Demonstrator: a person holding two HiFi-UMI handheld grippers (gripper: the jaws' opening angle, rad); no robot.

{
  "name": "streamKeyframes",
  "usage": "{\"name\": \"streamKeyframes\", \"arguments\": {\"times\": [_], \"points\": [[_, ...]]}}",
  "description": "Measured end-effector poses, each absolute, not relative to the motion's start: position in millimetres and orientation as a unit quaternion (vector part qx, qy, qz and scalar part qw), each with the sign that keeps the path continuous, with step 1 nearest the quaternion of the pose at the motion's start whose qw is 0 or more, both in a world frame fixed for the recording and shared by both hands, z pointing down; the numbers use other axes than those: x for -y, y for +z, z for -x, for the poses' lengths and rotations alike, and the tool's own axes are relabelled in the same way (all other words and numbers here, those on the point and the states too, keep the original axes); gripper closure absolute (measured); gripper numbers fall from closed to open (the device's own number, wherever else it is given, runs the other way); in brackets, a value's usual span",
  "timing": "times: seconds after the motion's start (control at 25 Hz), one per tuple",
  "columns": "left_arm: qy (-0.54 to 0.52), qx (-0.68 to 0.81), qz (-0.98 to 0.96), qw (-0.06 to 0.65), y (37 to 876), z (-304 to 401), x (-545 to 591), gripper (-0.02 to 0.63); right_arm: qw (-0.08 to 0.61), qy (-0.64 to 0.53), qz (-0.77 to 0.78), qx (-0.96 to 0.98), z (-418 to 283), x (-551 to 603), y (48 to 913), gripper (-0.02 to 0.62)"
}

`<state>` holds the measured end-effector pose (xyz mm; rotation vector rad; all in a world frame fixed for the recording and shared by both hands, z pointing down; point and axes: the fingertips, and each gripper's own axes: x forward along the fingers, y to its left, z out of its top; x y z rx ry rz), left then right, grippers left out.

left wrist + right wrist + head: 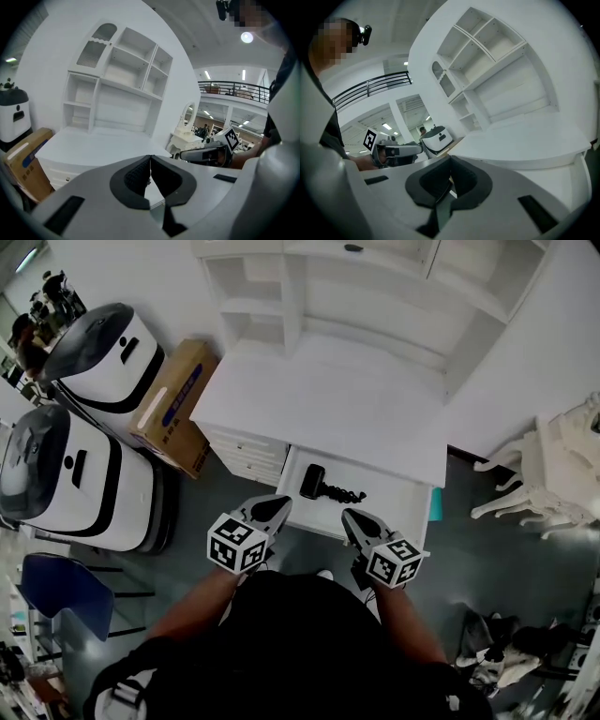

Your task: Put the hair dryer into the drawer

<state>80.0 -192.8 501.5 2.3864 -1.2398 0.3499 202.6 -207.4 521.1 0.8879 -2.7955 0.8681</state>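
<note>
Head view looks steeply down on a white desk whose smooth, matte surface [328, 399] carries a boxy hutch of open shelves [272, 296] at 12 o'clock. Below the front edge of the desk an open drawer [394, 495] juts toward the person, a shallow white rectangular tray. The hair dryer [312, 481] lies inside it, toward the drawer's 9 o'clock end: a stubby black plastic body with a kinked black cord [348, 494] trailing toward 3 o'clock. The left gripper [278, 505] hangs at 7 o'clock from the dryer and the right gripper [349, 517] at 5 o'clock, both clear of the drawer front and touching nothing, each a grey wedge-shaped shell with a marker cube of black-and-white squares at its rear. In the left gripper view the left gripper [150, 160] has its ribbed black fingers pressed together at the tips with nothing between them, and the right gripper [206, 153] shows at 3 o'clock. In the right gripper view the right gripper [450, 162] likewise has its dark fingers closed tip to tip on nothing, with the left gripper [396, 150] at 9 o'clock. At 9 o'clock from the desk a brown cardboard box [173, 399] leans beside a glossy white domed machine [103, 357] with a dark grey top; a second domed machine [70, 474] stands at 7 o'clock from the box. A carved white chair [548, 474] lies at 3 o'clock, and a blue seat [61, 592] at 8 o'clock.
</note>
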Motion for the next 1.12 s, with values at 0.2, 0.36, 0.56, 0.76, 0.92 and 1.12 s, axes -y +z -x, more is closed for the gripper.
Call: {"name": "streamKeyframes", "arguments": {"times": [0.2,0.36,0.56,0.76,0.92,1.12], "points": [[0.133,0.427,-0.870,0.209,502,-53,193,0.595,0.038,0.285,-0.318,0.904,-175,204,520,0.569],[0.132,0.409,-0.879,0.208,500,-37,195,0.595,0.033,0.279,-0.338,0.898,-157,199,514,0.569],[0.132,0.386,-0.890,0.205,501,-21,194,0.595,0.027,0.273,-0.366,0.889,-140,194,511,0.569],[0.140,0.364,-0.898,0.206,507,-8,191,0.595,0.024,0.278,-0.392,0.877,-131,186,514,0.569],[0.138,0.354,-0.902,0.206,508,-3,190,0.595,0.027,0.277,-0.406,0.870,-128,178,516,0.569],[0.150,0.343,-0.903,0.213,515,-2,185,0.595,0.030,0.272,-0.420,0.865,-129,173,515,0.569]]}}
